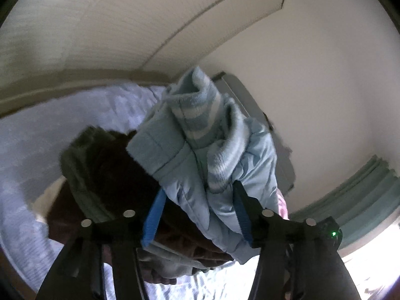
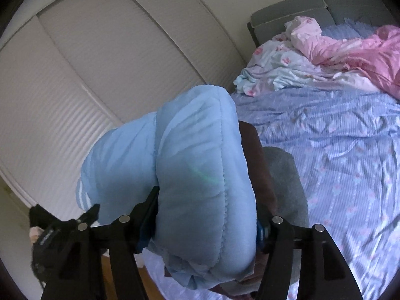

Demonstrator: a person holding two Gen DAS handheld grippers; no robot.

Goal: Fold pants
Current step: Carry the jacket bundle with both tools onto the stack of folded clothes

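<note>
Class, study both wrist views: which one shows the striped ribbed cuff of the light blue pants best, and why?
The left wrist view. There the striped ribbed cuff stands up above the left gripper, its bands plain to see. The right wrist view shows mostly the quilted body of the light blue pants in the right gripper; only a sliver of stripes shows at the lower left.

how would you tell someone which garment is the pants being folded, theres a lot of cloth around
Start at the bed with the lilac striped sheet. Above its near edge, both grippers, left gripper and right gripper, clamp one puffy quilted light blue garment, the pants. Only it is shiny pale blue with white-striped knit cuffs; the pink bedding lies farther back.
</note>
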